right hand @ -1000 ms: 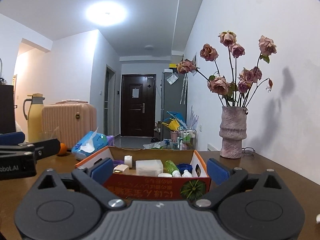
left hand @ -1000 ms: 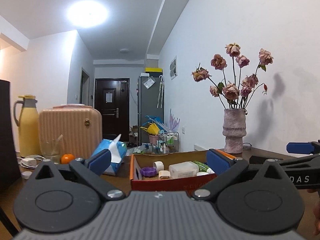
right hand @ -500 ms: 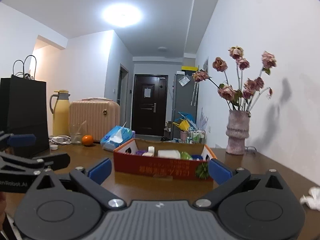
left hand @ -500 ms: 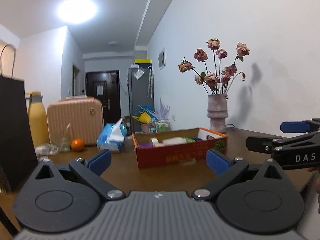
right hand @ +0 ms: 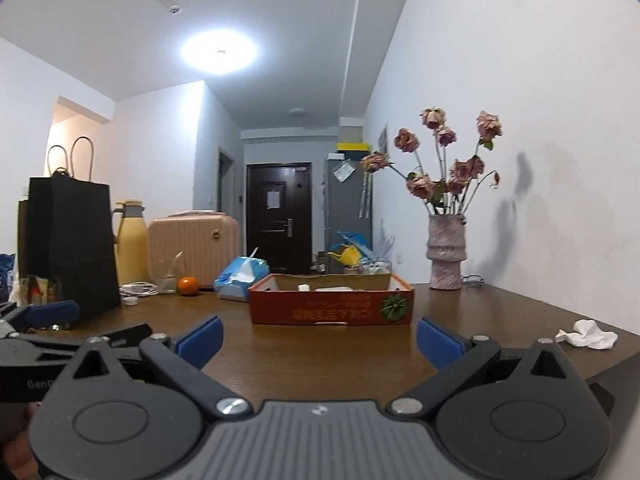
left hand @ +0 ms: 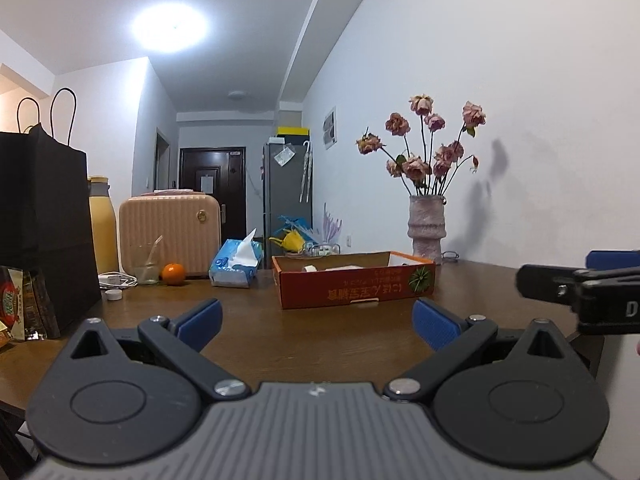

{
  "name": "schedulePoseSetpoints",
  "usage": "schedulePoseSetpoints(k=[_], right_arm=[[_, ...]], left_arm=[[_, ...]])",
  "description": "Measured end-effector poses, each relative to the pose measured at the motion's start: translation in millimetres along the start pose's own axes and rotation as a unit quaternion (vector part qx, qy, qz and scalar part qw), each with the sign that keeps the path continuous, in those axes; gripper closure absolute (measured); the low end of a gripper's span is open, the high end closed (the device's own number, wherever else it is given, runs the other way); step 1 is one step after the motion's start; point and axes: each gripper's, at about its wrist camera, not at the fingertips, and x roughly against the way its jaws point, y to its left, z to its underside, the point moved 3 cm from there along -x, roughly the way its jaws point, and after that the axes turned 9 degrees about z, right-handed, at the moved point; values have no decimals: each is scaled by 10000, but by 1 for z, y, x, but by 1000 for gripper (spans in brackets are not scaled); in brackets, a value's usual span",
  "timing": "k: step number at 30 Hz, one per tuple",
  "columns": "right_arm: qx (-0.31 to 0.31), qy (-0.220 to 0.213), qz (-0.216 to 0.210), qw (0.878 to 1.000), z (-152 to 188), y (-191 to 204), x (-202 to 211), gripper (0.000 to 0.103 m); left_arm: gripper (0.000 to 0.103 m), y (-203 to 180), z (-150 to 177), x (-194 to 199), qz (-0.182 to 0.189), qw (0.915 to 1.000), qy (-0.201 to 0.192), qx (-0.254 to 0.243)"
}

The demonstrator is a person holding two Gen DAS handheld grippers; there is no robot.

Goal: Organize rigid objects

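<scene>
Both grippers pulled back from red box | fingers spread, empty | box well ahead, centred

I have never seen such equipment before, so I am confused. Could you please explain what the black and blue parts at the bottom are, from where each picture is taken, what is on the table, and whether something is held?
There is no robot here. A person holds a hand tool in each hand, and each tool carries a camera looking forward along its two fingers. One picture comes from the left gripper, the other from the right gripper. The blue pieces are finger pads. Both are open and hold nothing.

On the wooden table stands a red cardboard box with small items inside. Around it are a vase of dried roses, a tissue pack, an orange, a pink case, a yellow flask, a black paper bag and a crumpled tissue.
</scene>
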Motion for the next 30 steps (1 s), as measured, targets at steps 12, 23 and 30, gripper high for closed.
schedulePoseSetpoints(k=[12,23,30], right_arm=[[91,-39,-49,9999,-2,8,-3,0],[38,43,-44,10000,-2,7,-7,0],[34,36,-30,10000,-2,7,-8,0]], left_arm=[[0,5,-1,-4,-47,9999,8,106],[0,6,0,-5,-7,10000,39,79],[0,6,1,-5,0,10000,35,68]])
